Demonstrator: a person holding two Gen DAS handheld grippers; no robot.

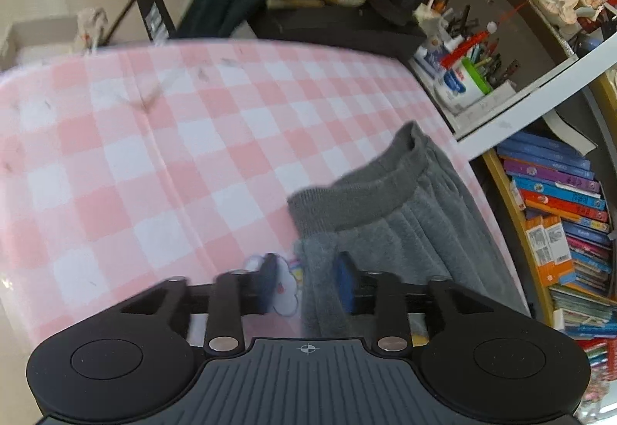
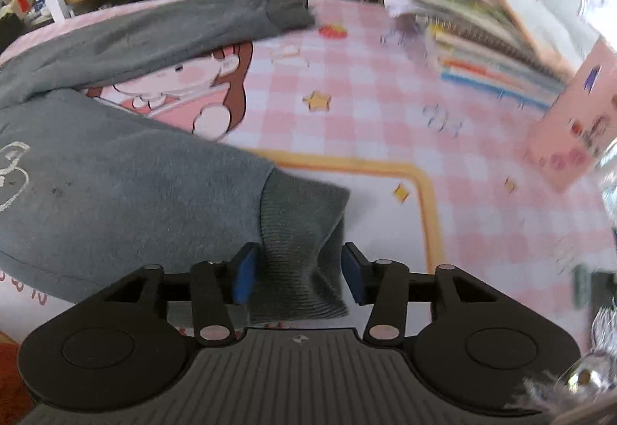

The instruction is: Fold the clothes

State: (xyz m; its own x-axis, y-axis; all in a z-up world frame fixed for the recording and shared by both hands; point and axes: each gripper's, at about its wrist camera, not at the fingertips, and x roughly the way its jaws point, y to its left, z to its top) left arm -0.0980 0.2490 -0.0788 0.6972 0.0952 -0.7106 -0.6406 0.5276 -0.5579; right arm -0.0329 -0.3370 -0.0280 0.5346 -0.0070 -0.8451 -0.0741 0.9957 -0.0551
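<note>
Pink-and-white checked cloth covers the table under both of your tools, and clutter rings it: dark clothes piled at the far edge in the left wrist view, a white box of pens to the far right, and stacked books on a shelf at the right. Your left gripper points down at the near right part of the cloth, where the grey trousers lie with their ribbed waistband turned toward the far side. A fold of that grey fabric runs between the blue pads; the right pad touches it, but the left pad stands clear with printed cloth showing in the gap, so the jaws are spread, not pinching. In the right wrist view the trouser legs come in from the left, one along the far edge and one near. Your right gripper straddles the near ribbed cuff. Its jaws are apart too, with the cuff loose between them; the left pad is at the knit and a gap shows at the right pad. Slanted books lean at the far right.
</note>
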